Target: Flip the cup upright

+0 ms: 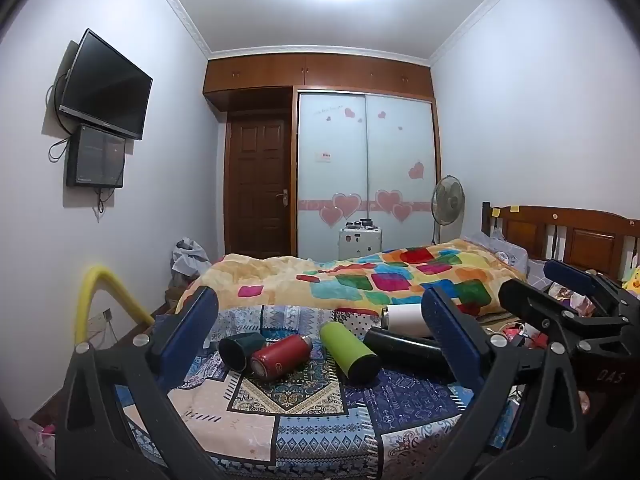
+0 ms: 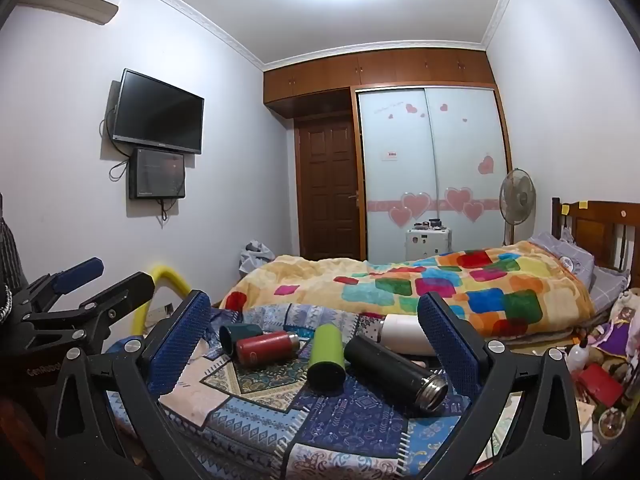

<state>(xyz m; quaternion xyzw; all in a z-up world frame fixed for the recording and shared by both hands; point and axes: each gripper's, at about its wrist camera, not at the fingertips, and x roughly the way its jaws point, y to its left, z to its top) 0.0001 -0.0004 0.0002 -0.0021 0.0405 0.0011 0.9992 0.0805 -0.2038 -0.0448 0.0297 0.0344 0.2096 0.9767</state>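
Our left gripper (image 1: 320,336) hangs above the bed with its blue pads spread wide and nothing between them; low in the middle of its view lie all five vessels on the patchwork quilt (image 1: 248,420). Our right gripper (image 2: 316,332) is likewise spread wide and holds nothing, and it shows at the right edge of the left view.

Between the left gripper's pads, the dark green cup (image 1: 240,350) lies on its side at the left of the group, its open mouth turned toward the camera, touching the red bottle (image 1: 280,356) just right of it. Next comes the lime green bottle (image 1: 350,354), then the black bottle (image 1: 404,346), with the white bottle (image 1: 404,319) behind it.

In the right view the cup (image 2: 236,336) sits lower left of centre, the black bottle (image 2: 396,374) nearest us.

Farther back lies a colourful blanket (image 1: 400,280), and a television (image 1: 106,86) hangs at upper left.
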